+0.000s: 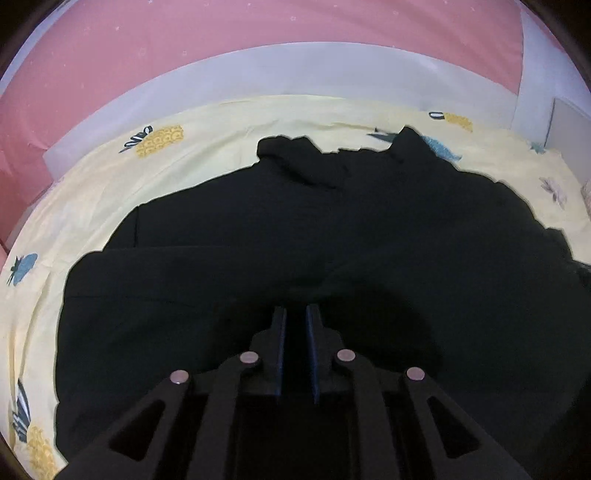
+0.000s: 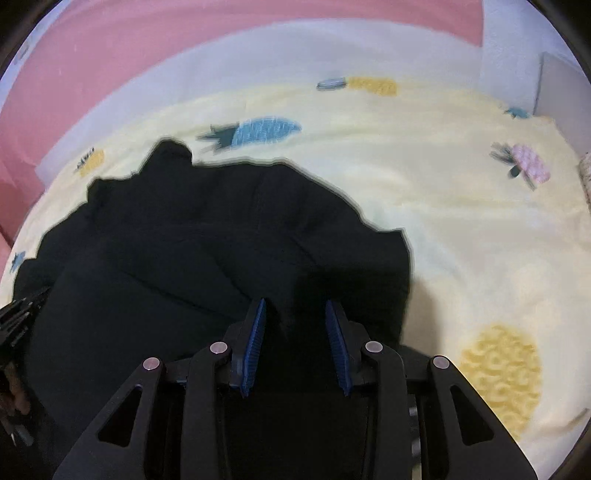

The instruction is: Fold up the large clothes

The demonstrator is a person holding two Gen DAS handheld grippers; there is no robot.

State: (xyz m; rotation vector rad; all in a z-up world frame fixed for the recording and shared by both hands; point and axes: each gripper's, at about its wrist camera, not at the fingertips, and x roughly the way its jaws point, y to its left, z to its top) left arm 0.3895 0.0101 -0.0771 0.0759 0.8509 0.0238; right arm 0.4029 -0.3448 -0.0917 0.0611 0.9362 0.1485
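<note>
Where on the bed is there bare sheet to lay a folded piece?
The widest free patch is the yellow sheet right of the black garment, running to the pink pineapple print. A narrower strip lies between the garment's top edge and the white bed border. The middle and left are covered by the garment.

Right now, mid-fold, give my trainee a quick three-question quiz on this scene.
1. True or false: the black garment lies on a yellow sheet printed with pineapples.
2. Which gripper's jaws stand wider apart: A) left gripper, B) right gripper?
3. Fill in: the wall behind the bed is ____.

Key: 1 true; 2 B; 3 pink.
</note>
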